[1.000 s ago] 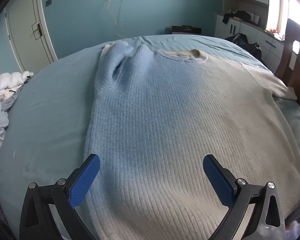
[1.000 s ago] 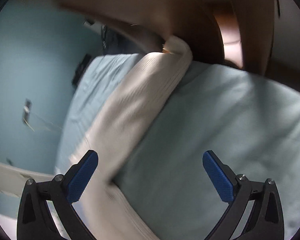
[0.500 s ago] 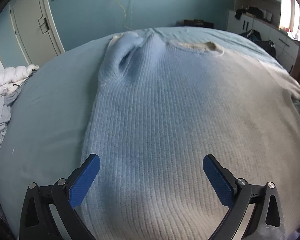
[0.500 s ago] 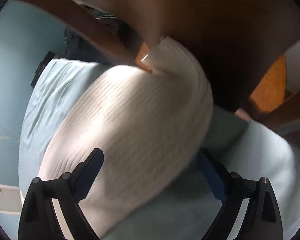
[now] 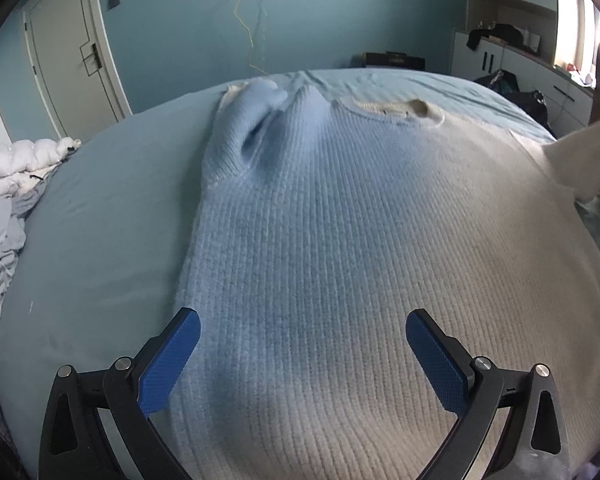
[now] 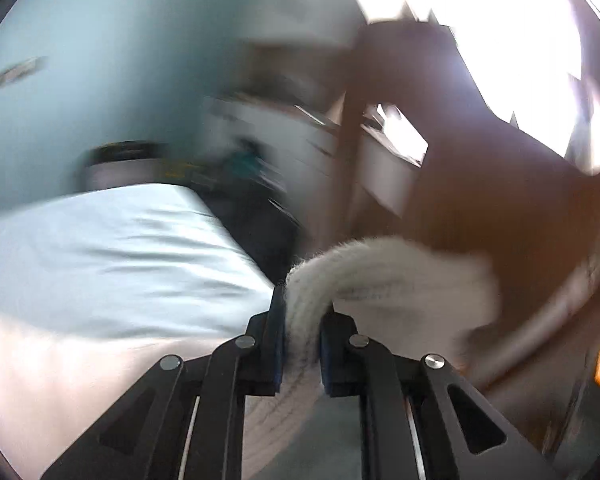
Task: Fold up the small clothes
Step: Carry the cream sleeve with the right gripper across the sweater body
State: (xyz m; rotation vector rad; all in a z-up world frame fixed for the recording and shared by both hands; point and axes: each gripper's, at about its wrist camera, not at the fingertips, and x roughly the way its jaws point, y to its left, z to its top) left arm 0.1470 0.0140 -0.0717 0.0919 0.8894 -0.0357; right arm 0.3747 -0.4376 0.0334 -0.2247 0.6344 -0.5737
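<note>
A white ribbed knit sweater (image 5: 339, 248) lies flat on the blue bed, collar (image 5: 395, 110) at the far side. Its left sleeve (image 5: 244, 128) is folded in over the body. My left gripper (image 5: 300, 348) is open and empty, hovering over the sweater's lower hem. My right gripper (image 6: 301, 320) is shut on the right sleeve (image 6: 387, 276) and holds it lifted off the bed. The lifted sleeve also shows at the right edge of the left wrist view (image 5: 579, 160). The right wrist view is blurred by motion.
The bed (image 5: 100, 208) has a blue sheet. A rumpled grey and white duvet (image 5: 4, 184) lies at the left edge. A dark wooden headboard (image 6: 499, 184) stands close on the right. Cabinets (image 5: 511, 68) and a door (image 5: 68, 52) line the walls.
My right gripper has closed on the right sleeve and raised it off the bed, swinging around. My left gripper stayed open, drifting slightly over the hem.
</note>
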